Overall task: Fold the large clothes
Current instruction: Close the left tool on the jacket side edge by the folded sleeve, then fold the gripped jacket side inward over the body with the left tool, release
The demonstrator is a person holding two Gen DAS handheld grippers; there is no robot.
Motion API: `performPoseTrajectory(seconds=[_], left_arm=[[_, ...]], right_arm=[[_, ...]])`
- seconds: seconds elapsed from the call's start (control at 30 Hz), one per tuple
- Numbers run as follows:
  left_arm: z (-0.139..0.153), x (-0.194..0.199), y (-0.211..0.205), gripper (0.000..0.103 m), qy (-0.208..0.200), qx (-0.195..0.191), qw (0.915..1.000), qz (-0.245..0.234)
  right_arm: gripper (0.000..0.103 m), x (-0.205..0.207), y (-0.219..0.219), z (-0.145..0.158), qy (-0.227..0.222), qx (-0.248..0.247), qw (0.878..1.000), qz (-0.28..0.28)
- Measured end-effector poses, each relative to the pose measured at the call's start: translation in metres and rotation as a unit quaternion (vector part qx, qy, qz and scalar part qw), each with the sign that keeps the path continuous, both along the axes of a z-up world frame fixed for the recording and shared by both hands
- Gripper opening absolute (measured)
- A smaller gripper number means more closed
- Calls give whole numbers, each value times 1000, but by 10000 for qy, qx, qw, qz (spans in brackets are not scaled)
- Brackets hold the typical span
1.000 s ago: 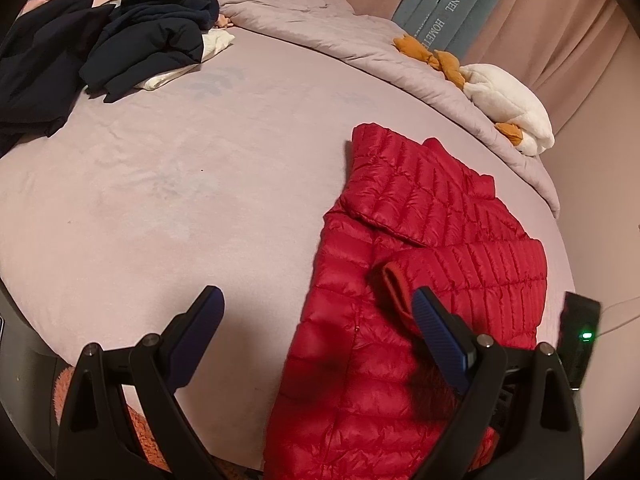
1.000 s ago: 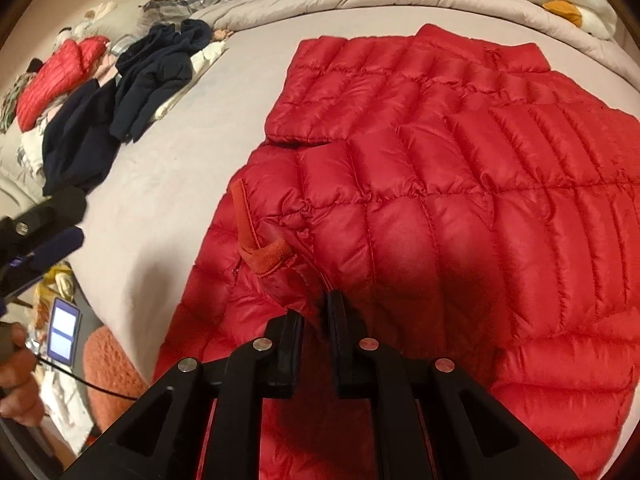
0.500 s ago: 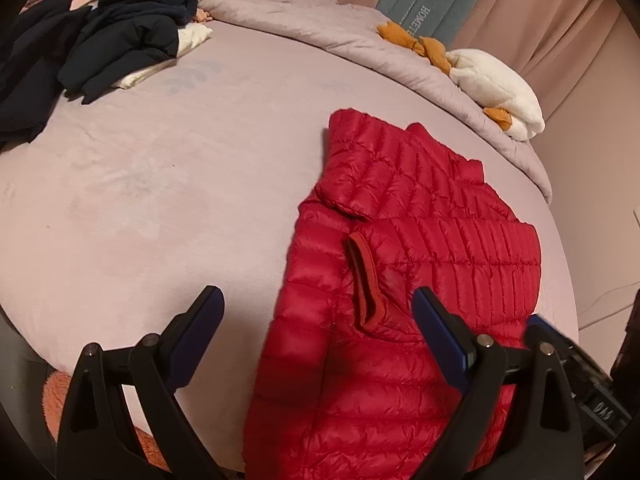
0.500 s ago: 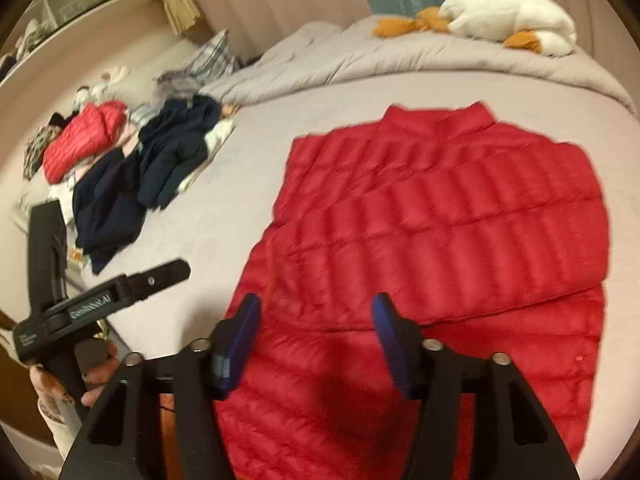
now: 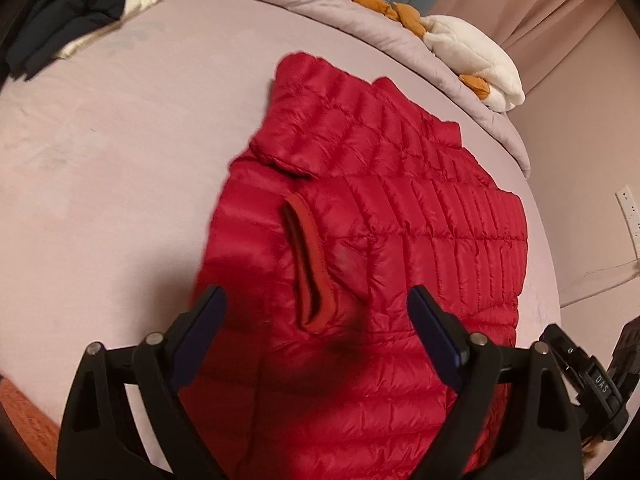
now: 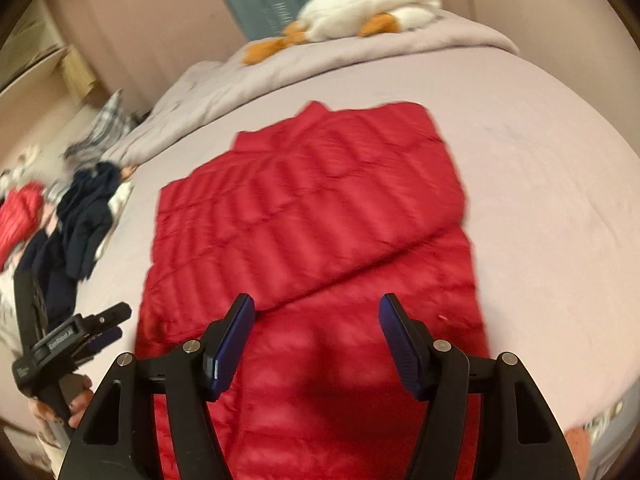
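Note:
A red quilted down jacket (image 5: 400,208) lies flat on the pale bed sheet (image 5: 120,152), its sleeves folded in over the body. A darker red cuff (image 5: 310,264) rests on top, near the left edge. My left gripper (image 5: 316,316) hovers just above that cuff; its jaws are closing, wide apart, and the pads touch nothing. In the right wrist view the jacket (image 6: 304,216) stretches away from me, and my right gripper (image 6: 316,320) hangs open over its near part, holding nothing. The left gripper (image 6: 80,336) shows there at the left edge, in a hand.
A heap of dark clothes (image 5: 68,20) over a white garment lies at the far left of the bed. A bunched grey duvet (image 5: 320,4) and a white and orange plush toy (image 5: 468,52) sit along the far side. Another red garment (image 6: 20,216) lies beyond the dark heap.
My right gripper let go of the jacket's sleeve, opened and drew back to the right. My left gripper moved right and lower, over the cuff. The sleeve now lies folded across the body.

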State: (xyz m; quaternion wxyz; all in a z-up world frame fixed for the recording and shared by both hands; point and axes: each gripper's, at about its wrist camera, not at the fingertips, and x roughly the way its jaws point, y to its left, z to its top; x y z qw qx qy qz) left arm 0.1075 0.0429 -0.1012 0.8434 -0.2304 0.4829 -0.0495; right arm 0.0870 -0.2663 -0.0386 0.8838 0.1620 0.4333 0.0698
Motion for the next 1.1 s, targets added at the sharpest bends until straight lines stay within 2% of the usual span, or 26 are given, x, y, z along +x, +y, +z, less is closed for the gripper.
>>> performPoseTrajectory(seconds=[0.07, 0.17, 0.27, 0.3, 0.33, 0.4, 0.43, 0.53, 0.63, 0.77, 0.87, 0.97, 1.1], left_arm=[[-9, 7, -6, 84, 31, -42, 9999, -102], [-26, 16, -10, 72, 335, 42, 9994, -64], [-31, 19, -8, 62, 247, -149, 9996, 70], [-30, 20, -7, 51, 210, -204, 9995, 77], [-31, 22, -7, 33, 200, -330, 9992, 36], [-32, 26, -9, 17, 291, -569, 9979, -111], [-30, 28, -12, 14, 295, -503, 9982, -148], [-14, 30, -16, 11, 114, -174, 9998, -80], [21, 35, -12, 11, -341, -75, 9994, 15], [65, 46, -11, 10, -928, 316, 9952, 15], [84, 55, -8, 10, -1136, 471, 9924, 33], [103, 62, -2, 10, -1421, 797, 9865, 147], [113, 79, 9, 10, -1483, 929, 9842, 264]], right_arm=[[64, -3, -10, -5, 59, 41, 9999, -142], [64, -5, -20, -12, 143, 48, 9995, -284], [64, -7, -25, -18, 222, 86, 9990, -367], [64, -7, -27, -20, 241, 109, 9989, -376], [64, -9, -30, -21, 250, 125, 9989, -379], [64, -9, -33, -24, 290, 163, 9986, -417], [64, -10, -35, -25, 297, 179, 9985, -434], [64, -11, -38, -25, 297, 226, 9982, -472], [64, -13, -39, -23, 247, 211, 9984, -471], [64, -13, -44, -19, 141, 133, 9985, -505], [64, -9, -44, -18, 83, 78, 9987, -497], [64, -5, -47, -14, -2, 22, 9989, -478], [64, 9, -53, -8, -127, -139, 9988, -462]])
